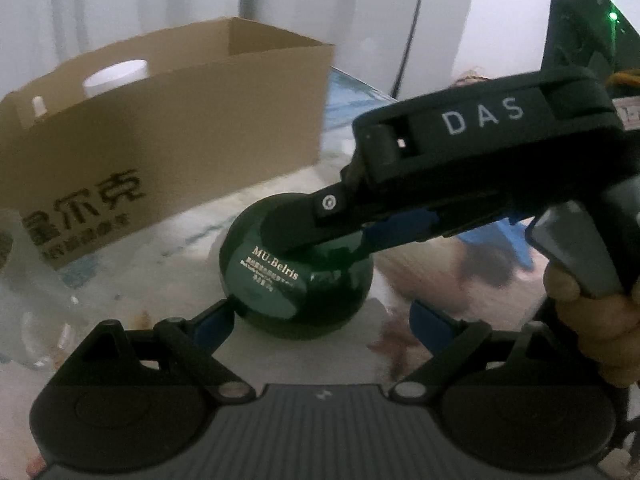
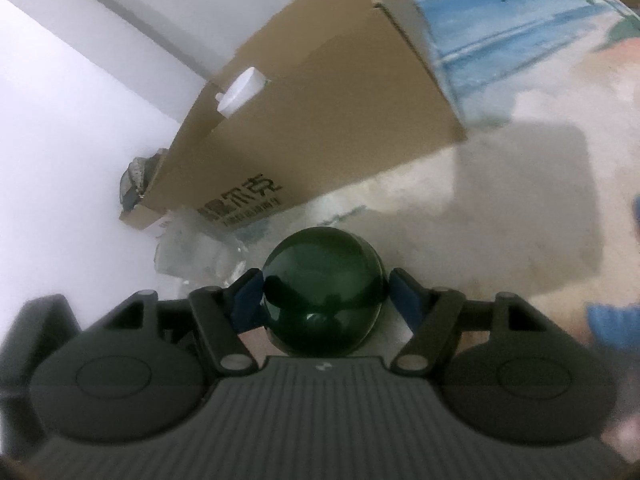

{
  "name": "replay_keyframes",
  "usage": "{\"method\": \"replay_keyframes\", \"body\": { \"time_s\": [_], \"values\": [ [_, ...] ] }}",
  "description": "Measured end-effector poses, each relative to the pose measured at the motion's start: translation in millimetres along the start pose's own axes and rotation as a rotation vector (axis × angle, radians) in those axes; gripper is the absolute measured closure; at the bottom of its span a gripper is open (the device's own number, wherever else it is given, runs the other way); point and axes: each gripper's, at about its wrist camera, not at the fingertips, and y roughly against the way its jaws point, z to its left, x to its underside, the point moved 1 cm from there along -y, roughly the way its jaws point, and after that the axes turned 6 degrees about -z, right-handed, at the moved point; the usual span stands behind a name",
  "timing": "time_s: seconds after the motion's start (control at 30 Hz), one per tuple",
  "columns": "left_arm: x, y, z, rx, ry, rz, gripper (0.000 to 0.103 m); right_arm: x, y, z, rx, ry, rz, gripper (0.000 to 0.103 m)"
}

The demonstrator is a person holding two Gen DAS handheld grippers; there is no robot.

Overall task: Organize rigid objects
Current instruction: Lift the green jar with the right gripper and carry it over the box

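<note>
A dark green round jar [image 1: 294,272] with gold "MU.Belris" lettering stands on the table. My right gripper [image 2: 324,298] holds it, blue pads touching both sides of the jar [image 2: 324,304]. In the left wrist view the right gripper [image 1: 336,236] reaches in from the right onto the jar. My left gripper [image 1: 320,320] is open just in front of the jar, its left pad close to the jar's side. A brown cardboard box [image 1: 160,128] with black print stands behind, holding a white jar [image 1: 116,78]; it also shows in the right wrist view [image 2: 320,120].
A beach-print cloth [image 2: 500,40] covers the table. Clear crumpled plastic [image 2: 196,252] lies at the box's left end, also visible in the left wrist view [image 1: 28,304]. A small white bottle top [image 1: 39,106] sticks up inside the box. White walls stand behind.
</note>
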Motion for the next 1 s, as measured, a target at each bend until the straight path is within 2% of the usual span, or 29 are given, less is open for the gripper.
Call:
{"method": "replay_keyframes", "body": {
  "time_s": [0.2, 0.37, 0.8, 1.0],
  "values": [
    [-1.4, 0.0, 0.5, -0.017, -0.012, -0.005, 0.009, 5.2, 7.9, -4.8, 0.007, -0.006, -0.016, 0.033],
    [-0.5, -3.6, -3.3, -0.060, -0.022, -0.007, 0.010, 3.1, 7.5, -9.5, 0.010, -0.016, -0.035, 0.033],
    [-12.4, -20.0, 4.3, -0.048, -0.031, 0.001, 0.023, 2.8, 3.3, -13.1, -0.008, -0.042, -0.029, 0.037],
    [-11.3, -16.6, 3.2, -0.048, -0.034, -0.005, 0.022, 3.1, 2.5, -11.5, -0.008, -0.033, -0.030, 0.037]
  ]
}}
